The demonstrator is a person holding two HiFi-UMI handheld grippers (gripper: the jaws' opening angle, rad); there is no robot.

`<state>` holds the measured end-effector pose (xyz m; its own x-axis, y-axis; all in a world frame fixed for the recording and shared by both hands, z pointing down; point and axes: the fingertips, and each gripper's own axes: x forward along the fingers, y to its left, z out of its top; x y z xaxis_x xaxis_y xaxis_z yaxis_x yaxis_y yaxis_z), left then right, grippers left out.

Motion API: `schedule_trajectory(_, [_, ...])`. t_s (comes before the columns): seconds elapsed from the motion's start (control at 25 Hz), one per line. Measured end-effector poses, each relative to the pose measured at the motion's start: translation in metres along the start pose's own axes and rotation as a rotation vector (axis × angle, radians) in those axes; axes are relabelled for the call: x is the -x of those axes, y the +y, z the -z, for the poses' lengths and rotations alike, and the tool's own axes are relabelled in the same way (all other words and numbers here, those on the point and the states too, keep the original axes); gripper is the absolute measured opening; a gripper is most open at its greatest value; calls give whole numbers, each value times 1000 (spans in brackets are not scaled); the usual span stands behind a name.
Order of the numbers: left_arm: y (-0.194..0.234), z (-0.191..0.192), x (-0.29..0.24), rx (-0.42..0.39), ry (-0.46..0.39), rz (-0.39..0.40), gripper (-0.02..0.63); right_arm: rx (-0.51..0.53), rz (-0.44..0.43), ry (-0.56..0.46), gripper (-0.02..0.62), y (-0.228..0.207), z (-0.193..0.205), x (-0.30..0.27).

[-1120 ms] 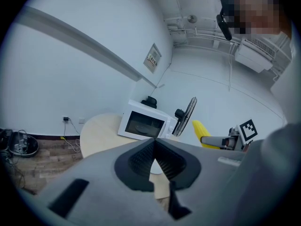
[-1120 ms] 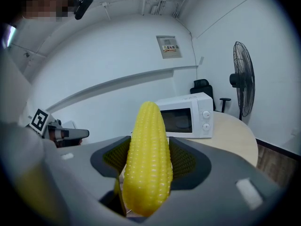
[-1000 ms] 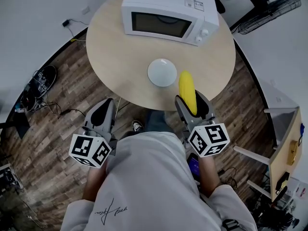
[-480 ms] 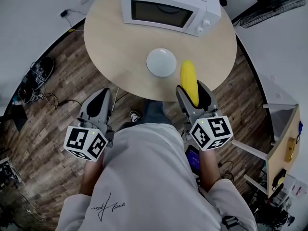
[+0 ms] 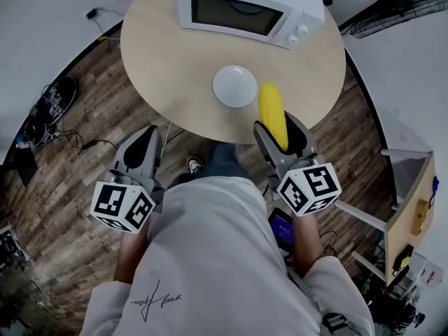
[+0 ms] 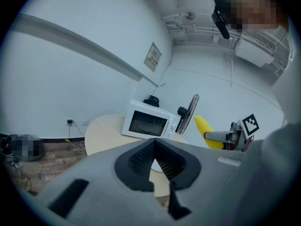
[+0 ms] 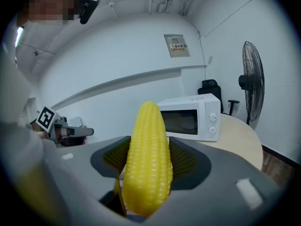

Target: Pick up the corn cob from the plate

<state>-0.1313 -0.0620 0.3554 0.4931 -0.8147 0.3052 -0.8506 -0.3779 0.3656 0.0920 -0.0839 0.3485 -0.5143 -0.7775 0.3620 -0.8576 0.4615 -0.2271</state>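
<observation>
A yellow corn cob (image 5: 271,121) stands out over the table's near edge, just right of the empty white plate (image 5: 234,86). My right gripper (image 5: 281,137) is shut on the cob's lower half. In the right gripper view the corn cob (image 7: 148,149) fills the gap between the dark pads and points upward. My left gripper (image 5: 143,152) hangs off the table's near-left edge, over the floor, shut on nothing. In the left gripper view its jaws (image 6: 155,160) meet, and the corn cob (image 6: 206,131) shows at the right.
A white microwave (image 5: 245,9) stands at the back of the round wooden table (image 5: 168,68), door shut. A black fan (image 5: 392,12) lies on the floor at the far right. Cables and shoes (image 5: 52,114) are on the wooden floor at the left.
Almost nothing: the right gripper keeps the corn cob beside the plate, and both grippers have shifted only slightly in the view.
</observation>
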Motion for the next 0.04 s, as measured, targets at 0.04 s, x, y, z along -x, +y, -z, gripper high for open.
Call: schedule_trajectory(0.04, [0,0,-1,1,0,1,3,1,-3,1,268,0,0,-1])
